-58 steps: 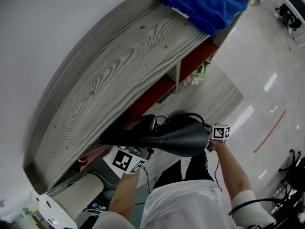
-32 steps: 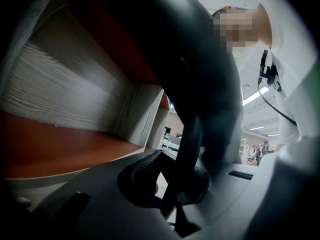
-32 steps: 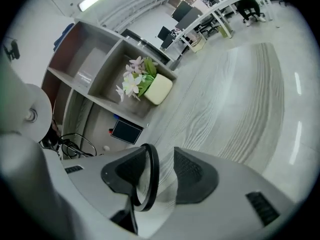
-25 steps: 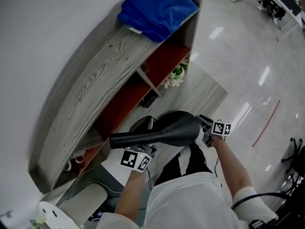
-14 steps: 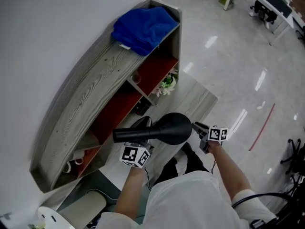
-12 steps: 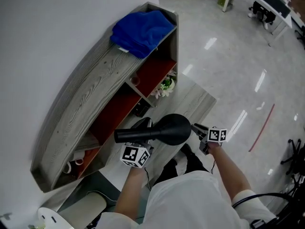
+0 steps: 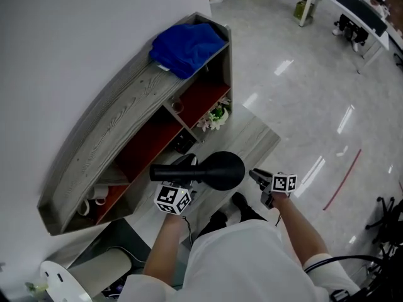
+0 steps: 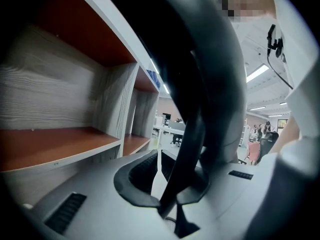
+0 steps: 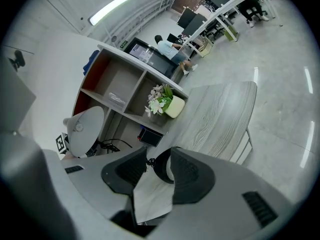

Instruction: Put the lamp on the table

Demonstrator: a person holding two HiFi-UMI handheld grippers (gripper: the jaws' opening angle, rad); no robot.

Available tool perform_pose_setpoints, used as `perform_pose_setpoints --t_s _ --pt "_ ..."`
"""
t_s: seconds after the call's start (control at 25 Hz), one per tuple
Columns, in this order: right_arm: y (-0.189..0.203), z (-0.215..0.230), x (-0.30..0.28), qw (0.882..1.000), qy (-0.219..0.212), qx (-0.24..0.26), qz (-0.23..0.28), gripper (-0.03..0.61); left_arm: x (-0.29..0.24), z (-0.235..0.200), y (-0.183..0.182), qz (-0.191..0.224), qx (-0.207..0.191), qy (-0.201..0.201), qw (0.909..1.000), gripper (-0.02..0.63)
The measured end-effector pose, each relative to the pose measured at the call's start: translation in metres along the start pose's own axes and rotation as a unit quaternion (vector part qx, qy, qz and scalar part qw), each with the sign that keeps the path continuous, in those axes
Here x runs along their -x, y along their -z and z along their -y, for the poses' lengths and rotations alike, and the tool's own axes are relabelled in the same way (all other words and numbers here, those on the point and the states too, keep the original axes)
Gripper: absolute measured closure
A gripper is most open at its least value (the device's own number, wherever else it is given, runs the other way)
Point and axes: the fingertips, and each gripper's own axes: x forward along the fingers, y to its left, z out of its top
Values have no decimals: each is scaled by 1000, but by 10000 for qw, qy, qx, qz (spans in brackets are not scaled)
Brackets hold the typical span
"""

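Note:
The black lamp (image 7: 217, 170) lies level in the air, its round shade toward the low grey table (image 7: 255, 140) and its stem pointing left. My left gripper (image 7: 181, 182) is shut on the stem. In the left gripper view the stem (image 8: 187, 149) runs up between the jaws and the shade fills the top. Its jaws have just eased a little, with the stem still clamped between them. My right gripper (image 7: 254, 175) hangs open just right of the shade, apart from it. The right gripper view shows the shade's pale inside (image 9: 84, 130) at left and the table (image 9: 220, 116) ahead of the right gripper (image 9: 155, 173).
A curved grey shelf unit (image 7: 119, 121) with red compartments stands against the white wall, with a blue cloth (image 7: 186, 46) on top. A potted flower (image 7: 214, 115) sits in its lower right compartment. Black gear with cords (image 7: 187, 161) lies under the lamp. Glossy floor spreads to the right.
The lamp has come out from under the shelf's top and now hangs level near the low table. My right gripper, earlier at the shade's rim, has let go and stands apart.

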Motion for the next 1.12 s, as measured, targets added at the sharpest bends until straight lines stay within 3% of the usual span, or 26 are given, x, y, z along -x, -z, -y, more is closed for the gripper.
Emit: perform_pose_setpoints --t_s 0.16,0.28,0.68,1.0,1.08,1.12 --pt "-1 -7 4 9998 -149 62 -127 422 1 -5 12 -210 218 -131 9995 510" --pt "-2 -11 4 9991 -287 138 -269 422 8 -5 15 -255 192 -360 9988 500" --pt "-4 -20 10 9930 -712 426 -845 434 58 4 31 -234 129 -1163 9929 500" --pt "25 -54 11 9828 -1006 841 -1304 506 125 41 56 -253 316 -1742 9839 502" --pt "34 -65 11 9807 -1085 951 -1321 515 148 51 66 -252 466 -1898 9804 521" --pt "39 -70 13 9800 -1114 991 -1321 520 160 57 71 -213 587 -1972 9784 565"
